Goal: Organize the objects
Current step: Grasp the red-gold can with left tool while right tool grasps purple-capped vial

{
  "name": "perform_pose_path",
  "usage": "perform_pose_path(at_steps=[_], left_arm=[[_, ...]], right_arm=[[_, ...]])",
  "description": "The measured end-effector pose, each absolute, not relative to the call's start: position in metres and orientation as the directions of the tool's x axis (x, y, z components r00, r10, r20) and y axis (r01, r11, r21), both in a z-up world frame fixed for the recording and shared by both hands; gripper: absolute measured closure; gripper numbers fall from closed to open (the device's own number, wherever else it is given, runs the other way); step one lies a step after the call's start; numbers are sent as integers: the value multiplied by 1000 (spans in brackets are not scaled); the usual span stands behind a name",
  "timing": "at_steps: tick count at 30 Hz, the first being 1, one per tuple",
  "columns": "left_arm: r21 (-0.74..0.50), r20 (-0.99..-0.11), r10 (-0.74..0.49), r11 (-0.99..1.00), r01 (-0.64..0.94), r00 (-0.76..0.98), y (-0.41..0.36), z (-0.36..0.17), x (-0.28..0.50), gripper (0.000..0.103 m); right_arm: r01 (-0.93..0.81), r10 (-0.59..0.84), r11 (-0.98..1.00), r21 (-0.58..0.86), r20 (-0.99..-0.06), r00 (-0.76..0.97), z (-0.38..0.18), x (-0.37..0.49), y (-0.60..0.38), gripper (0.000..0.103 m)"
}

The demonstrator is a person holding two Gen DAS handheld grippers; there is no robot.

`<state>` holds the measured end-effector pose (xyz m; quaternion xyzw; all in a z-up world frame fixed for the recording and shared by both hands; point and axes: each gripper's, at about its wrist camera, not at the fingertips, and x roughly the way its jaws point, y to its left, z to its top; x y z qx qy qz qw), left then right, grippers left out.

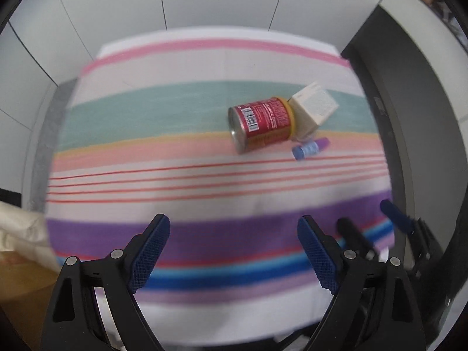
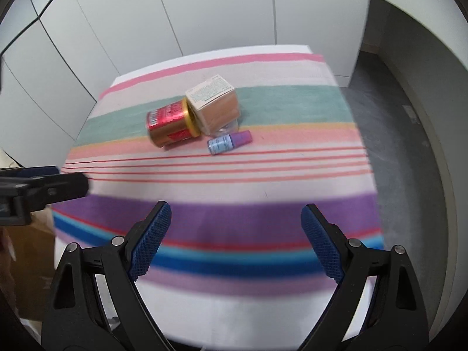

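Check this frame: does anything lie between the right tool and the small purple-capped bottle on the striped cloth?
Nothing visible does. The right tool hangs open over the near stripes, and only bare striped cloth lies between it and the small bottle. The red can and box sit beyond it.

Red can (image 1: 263,124): barcode, blurred lettering; box (image 2: 211,90) print unreadable.

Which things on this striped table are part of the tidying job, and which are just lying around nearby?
For the job:
red can, lying on its side
cream box, touching the can
small blue bottle with purple cap, lying down
left gripper and right gripper, both open and empty

Lying about:
striped cloth
cardboard box beside the table
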<state>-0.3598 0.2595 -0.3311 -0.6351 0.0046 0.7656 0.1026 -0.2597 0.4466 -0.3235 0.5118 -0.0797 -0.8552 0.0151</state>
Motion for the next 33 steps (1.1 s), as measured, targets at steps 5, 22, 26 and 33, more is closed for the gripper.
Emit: perform_pose_path(at_steps=[5,22,26,33], left_arm=[[-157,-978,165,-985,-72,-129,274,-376,-401,13],[-195,-965,193,-981,-6,-175,295,-397,-440,12],[-207,-964,203,-978,10,-169,293,-397,-447,12],[-306,-948,289,-943,128,-136,280,-394,-457,12]], right_arm=[[-26,-150,-983,179,-885,-440,-366,-299,448,11],[13,-124,-990,139,-837,-532,-387,-347,439,9],[4,-90,-994,106,-827,-554,-386,-346,443,35],[15,-90,-995,98,-823,-560,-386,-340,446,42]])
